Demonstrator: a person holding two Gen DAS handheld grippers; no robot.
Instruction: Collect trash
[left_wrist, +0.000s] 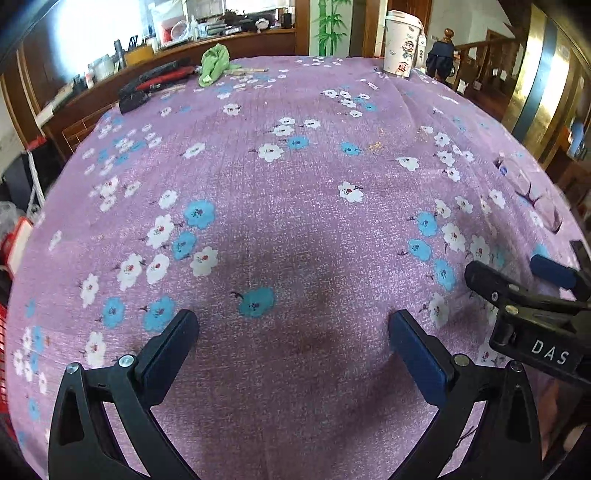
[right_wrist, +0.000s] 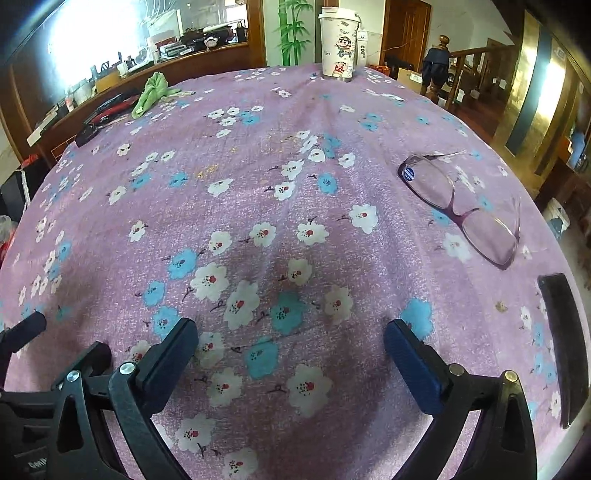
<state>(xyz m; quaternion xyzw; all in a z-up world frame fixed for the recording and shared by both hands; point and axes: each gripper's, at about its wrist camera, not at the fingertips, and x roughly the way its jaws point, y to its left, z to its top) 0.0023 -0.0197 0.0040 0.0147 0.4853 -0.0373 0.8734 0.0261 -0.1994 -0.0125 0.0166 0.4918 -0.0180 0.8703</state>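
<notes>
A crumpled green scrap (left_wrist: 214, 64) (right_wrist: 151, 92) lies far off at the back left of the purple flowered tablecloth (left_wrist: 295, 206) (right_wrist: 258, 177), with a thin stick (left_wrist: 247, 70) beside it. A white cartoon-printed cup with a lid (left_wrist: 400, 44) (right_wrist: 338, 44) stands upright at the far edge. My left gripper (left_wrist: 293, 328) (right_wrist: 66, 332) hangs open over bare cloth near the front, nothing between its fingers. My right gripper (right_wrist: 291, 328) (left_wrist: 502, 266) is close beside it on the right, also open and empty. Both point steeply down at the cloth.
Purple-framed glasses (right_wrist: 461, 203) (left_wrist: 528, 188) lie on the cloth ahead and right of my right gripper. A dark flat strip (right_wrist: 565, 343) lies at the right edge. A black and red tool (left_wrist: 155, 83) (right_wrist: 107, 110) rests at the back left. A cluttered wooden counter runs behind.
</notes>
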